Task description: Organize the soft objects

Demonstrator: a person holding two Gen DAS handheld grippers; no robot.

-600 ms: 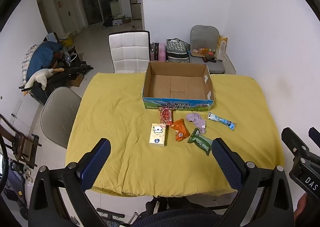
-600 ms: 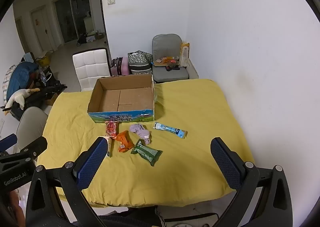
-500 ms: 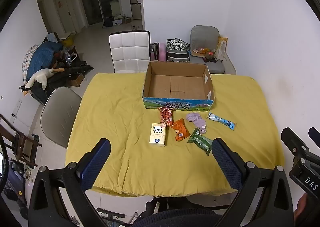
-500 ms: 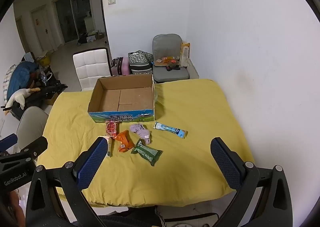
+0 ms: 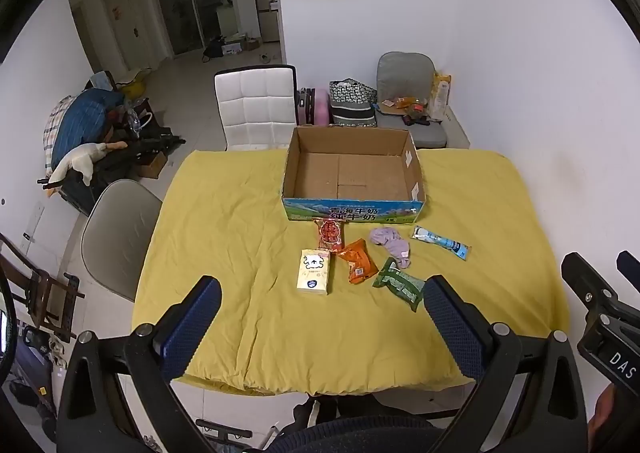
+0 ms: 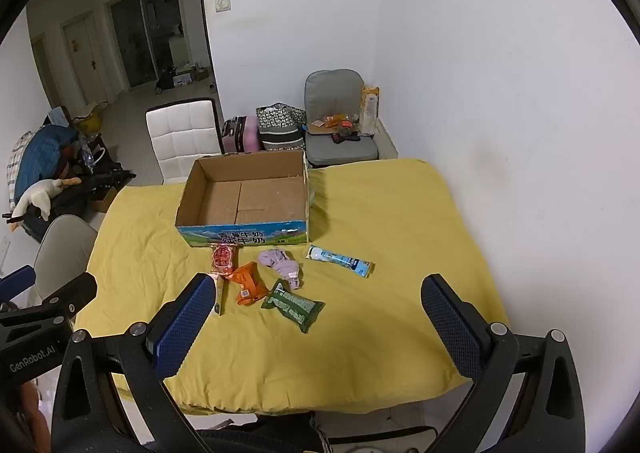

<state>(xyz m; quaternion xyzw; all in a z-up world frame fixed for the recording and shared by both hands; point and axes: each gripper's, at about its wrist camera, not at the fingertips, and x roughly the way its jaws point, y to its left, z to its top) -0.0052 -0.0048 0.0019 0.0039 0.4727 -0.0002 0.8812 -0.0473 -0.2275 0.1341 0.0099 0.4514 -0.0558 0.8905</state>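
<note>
On a tabletop (image 5: 224,221) covered with a wrinkled yellow cloth, a small group of soft packets lies in front of an open cardboard box (image 5: 352,177), seen from two cameras held above the near edge.

Going from left to right: the left hand-held gripper (image 5: 320,321) hangs over the near edge with its two blue-padded fingers spread wide apart, holding nothing. Beyond it, farthest left in the group, lies a pale yellow tissue pack (image 5: 314,271). Just beyond that pack, right against the box's front wall, is a red snack packet (image 5: 331,234). Next comes an orange packet (image 5: 359,261), beside the tissue pack. Farther right, a crumpled lilac cloth (image 5: 391,245) rests near the box, and a green packet (image 5: 399,284) sits nearer the edge, close to the cloth's lower end. Farthest right is a long light-blue packet (image 5: 440,247), lying at a slant, apart from the others.

The box stands upright at the middle of the far side, its inside showing only bare cardboard, with blue and green print on its front.

The right hand-held gripper (image 6: 320,317) is over the near right part of the tabletop, its fingers likewise wide apart and gripping nothing. A white chair (image 5: 256,109) stands behind the tabletop to the left of the box.
</note>
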